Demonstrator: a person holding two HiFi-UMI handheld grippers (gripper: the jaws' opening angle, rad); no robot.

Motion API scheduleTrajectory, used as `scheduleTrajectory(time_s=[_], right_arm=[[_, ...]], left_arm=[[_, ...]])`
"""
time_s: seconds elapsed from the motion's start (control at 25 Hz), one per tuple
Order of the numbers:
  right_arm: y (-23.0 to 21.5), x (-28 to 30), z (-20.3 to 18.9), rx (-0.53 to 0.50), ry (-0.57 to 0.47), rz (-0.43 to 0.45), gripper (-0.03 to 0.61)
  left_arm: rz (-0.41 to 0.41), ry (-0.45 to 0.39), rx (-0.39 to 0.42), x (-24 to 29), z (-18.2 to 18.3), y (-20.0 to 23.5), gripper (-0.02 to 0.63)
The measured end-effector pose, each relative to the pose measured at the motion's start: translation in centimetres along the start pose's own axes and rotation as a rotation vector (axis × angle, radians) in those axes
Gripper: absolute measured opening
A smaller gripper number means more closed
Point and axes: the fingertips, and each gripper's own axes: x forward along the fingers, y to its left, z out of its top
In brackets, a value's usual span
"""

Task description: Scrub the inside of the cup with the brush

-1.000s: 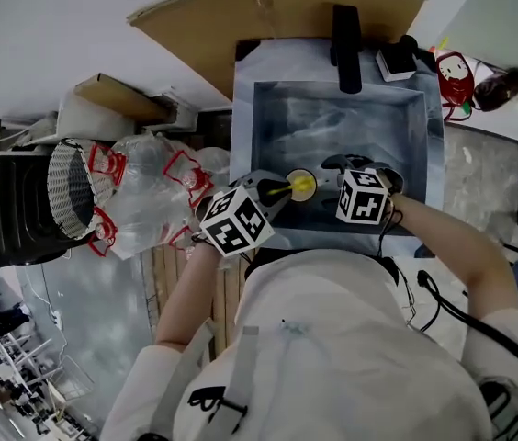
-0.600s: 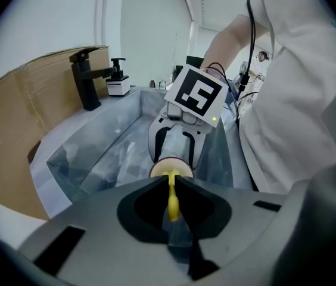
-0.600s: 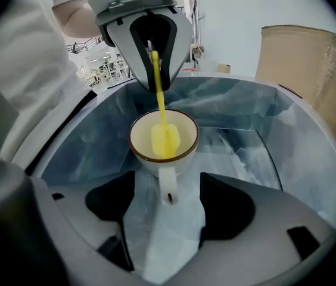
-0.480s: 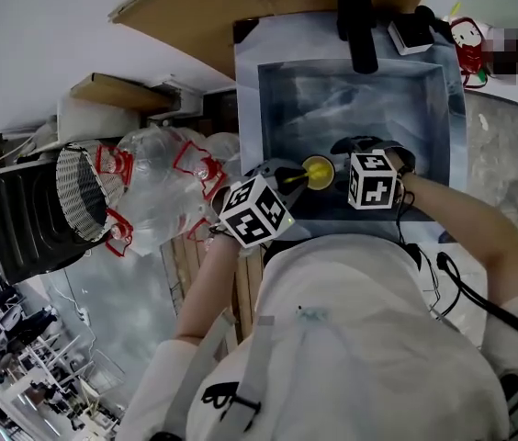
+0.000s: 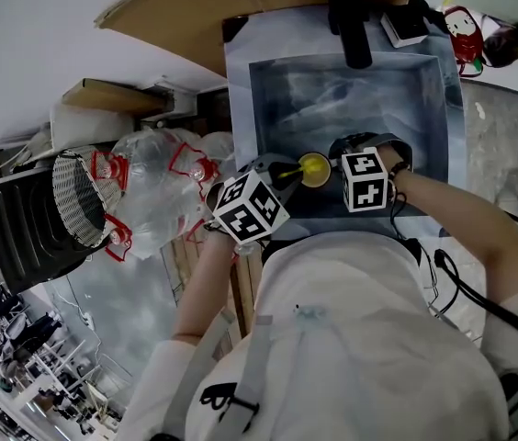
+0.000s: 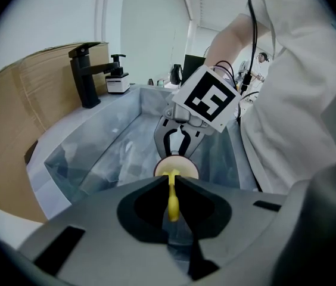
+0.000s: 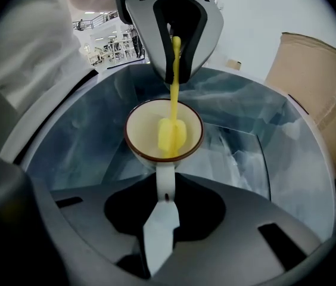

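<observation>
In the sink (image 7: pixel 245 154), the cup (image 7: pixel 141 130) is being gripped by its handle, on which the right tongs (image 7: pixel 163 204) have just been closing, while the brush (image 7: pixel 171 134), pinched in the left tongs (image 6: pixel 172 186), is being held inside, where firm wall contact is likely being needed.

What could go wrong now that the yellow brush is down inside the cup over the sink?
1. The right gripper has just closed its jaws on the cup, and it grips only the thin handle. Scrubbing pressure might twist the cup loose and drop it into the sink.
2. The left gripper pinches the slim brush far from its head, so the brush may slip or flex.
</observation>
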Motion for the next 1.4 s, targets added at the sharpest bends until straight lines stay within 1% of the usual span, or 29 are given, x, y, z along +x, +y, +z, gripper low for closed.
scheduleTrajectory(time_s=[0.28,0.48,0.56,0.68,0.92,1.12,1.28,1.4], right_arm=[[0.1,0.0,0.1,0.005,-0.005,0.003,0.075],[0.1,0.0,0.0,0.006,-0.006,0.009,0.074],[-0.1,0.0,0.1,0.008,-0.002,0.012,0.074],[0.0,0.0,0.1,-0.004,0.006,0.008,0.074],[0.0,0.0,0.0,-0.007,0.009,0.005,0.074],[0.0,0.0,0.1,-0.01,0.006,0.0,0.074],[0.0,0.0,0.0,-0.019,0.008,0.003,0.074],[0.0,0.0,0.0,-0.019,0.011,0.002,0.074]], left_arm=[[0.001,0.018,-0.006,0.7,-0.2,0.1,0.035],[-0.004,0.033,0.008,1.2,-0.1,0.1,0.035],[-0.004,0.052,0.024,1.3,-0.3,0.3,0.035],[-0.005,0.091,0.06,1.7,-0.6,0.2,0.035],[-0.05,0.176,0.153,2.6,-1.0,-0.8,0.035],[-0.048,0.197,0.167,2.4,-0.9,-0.5,0.035],[-0.024,0.284,0.274,2.9,-0.9,-0.3,0.035],[-0.028,0.352,0.349,3.2,-1.2,-0.4,0.035]])
